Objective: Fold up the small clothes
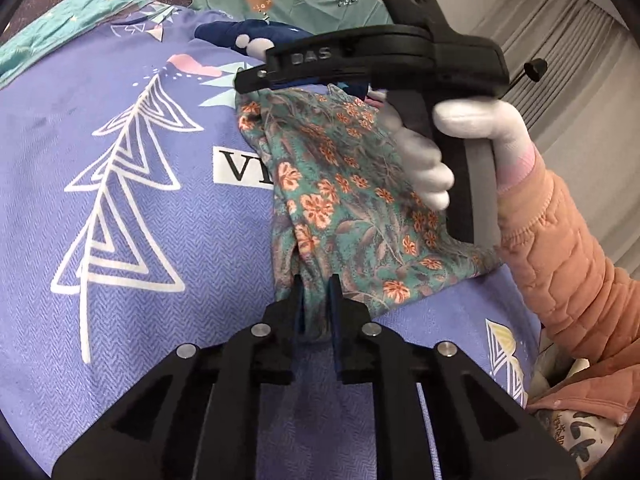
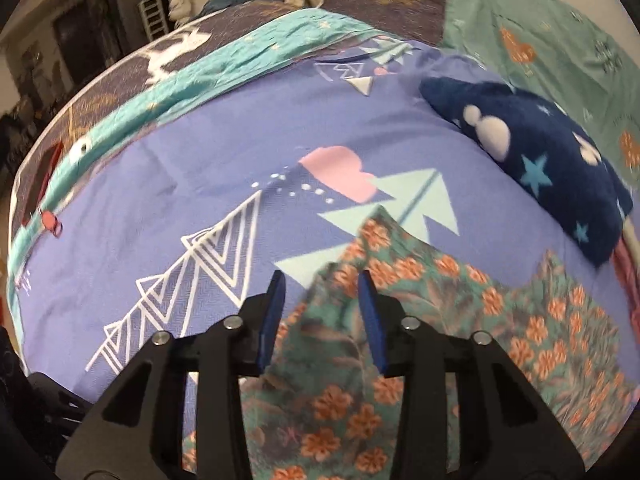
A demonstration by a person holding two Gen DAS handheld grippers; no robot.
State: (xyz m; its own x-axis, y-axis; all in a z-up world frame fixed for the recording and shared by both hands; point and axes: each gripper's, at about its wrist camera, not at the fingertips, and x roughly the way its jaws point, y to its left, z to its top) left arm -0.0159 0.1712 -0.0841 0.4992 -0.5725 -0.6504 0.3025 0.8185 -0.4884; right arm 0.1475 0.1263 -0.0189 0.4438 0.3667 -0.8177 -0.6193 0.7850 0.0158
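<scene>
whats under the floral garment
The floral garment lies on the purple bedspread with white tree prints. It covers part of a printed word, of which only "VI" shows. Whatever else lies beneath it is hidden.

Left gripper (image 1: 316,280), low centre, has its jaws nearly together, pinching cloth. Right gripper (image 2: 320,280) stands apart-jawed; a white-gloved hand (image 1: 432,160) at right grips its handle.

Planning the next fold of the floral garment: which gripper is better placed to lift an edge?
Left. The left gripper already pinches the floral garment at its near edge; the right gripper merely straddles cloth, fingers apart.
</scene>
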